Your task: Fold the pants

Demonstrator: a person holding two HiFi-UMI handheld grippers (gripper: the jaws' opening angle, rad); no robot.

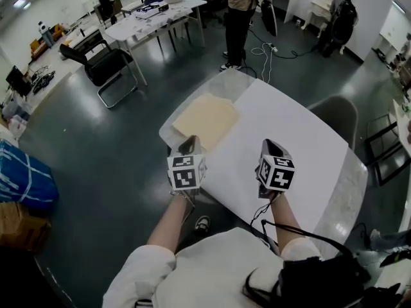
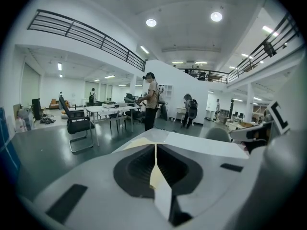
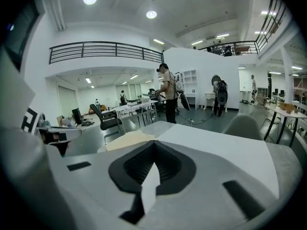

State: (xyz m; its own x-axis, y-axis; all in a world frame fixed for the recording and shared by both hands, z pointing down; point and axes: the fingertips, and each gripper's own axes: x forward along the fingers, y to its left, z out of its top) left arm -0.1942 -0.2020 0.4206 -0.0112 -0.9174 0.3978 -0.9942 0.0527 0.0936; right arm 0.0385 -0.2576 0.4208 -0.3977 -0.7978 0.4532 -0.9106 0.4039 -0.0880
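Observation:
The tan pants (image 1: 205, 120) lie folded into a flat rectangle at the far left corner of the white table (image 1: 289, 140). Both grippers hover above the table's near edge, apart from the cloth. My left gripper (image 1: 189, 146) points at the pants, jaws shut with nothing between them. My right gripper (image 1: 270, 146) hangs beside it over bare tabletop, jaws also shut and empty. In the left gripper view the pants (image 2: 139, 143) show just beyond the shut jaws of the left gripper (image 2: 156, 145). From the right gripper view the pants (image 3: 127, 140) lie ahead and left of the right gripper (image 3: 154, 142).
A grey chair (image 1: 337, 117) stands at the table's far right side. A person (image 1: 237, 18) stands beyond the table near a cable (image 1: 266, 50) on the floor. A black office chair (image 1: 106, 66) and long tables are at the back left. A blue bag (image 1: 22, 178) sits far left.

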